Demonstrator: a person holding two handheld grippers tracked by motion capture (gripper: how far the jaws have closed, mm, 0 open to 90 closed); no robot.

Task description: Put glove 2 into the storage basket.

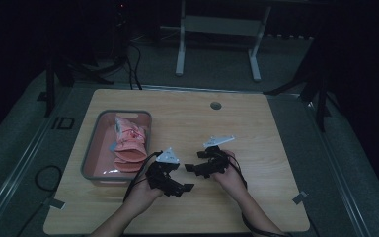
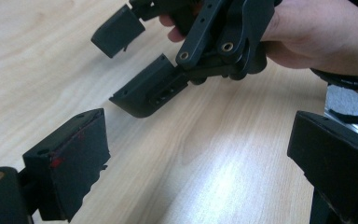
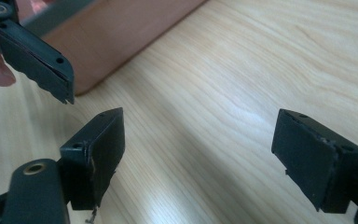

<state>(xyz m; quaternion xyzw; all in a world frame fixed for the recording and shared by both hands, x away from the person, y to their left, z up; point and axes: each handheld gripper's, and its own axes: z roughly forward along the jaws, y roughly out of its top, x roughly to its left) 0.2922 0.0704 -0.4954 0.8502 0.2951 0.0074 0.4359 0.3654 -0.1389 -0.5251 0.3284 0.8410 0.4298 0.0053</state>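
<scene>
Grippers hover low over a wooden table, both empty with jaws spread wide apart. Left gripper sits just beside the grey bin, its jaws aimed toward the right gripper, which faces it from close by. Pink cloth items, possibly gloves, lie heaped inside the bin, near the left gripper. They look soft, light and limp, likely to sag and drag neighbours along; pinching a raised fold or cuff edge at the top of the heap seems the surest hold.
</scene>
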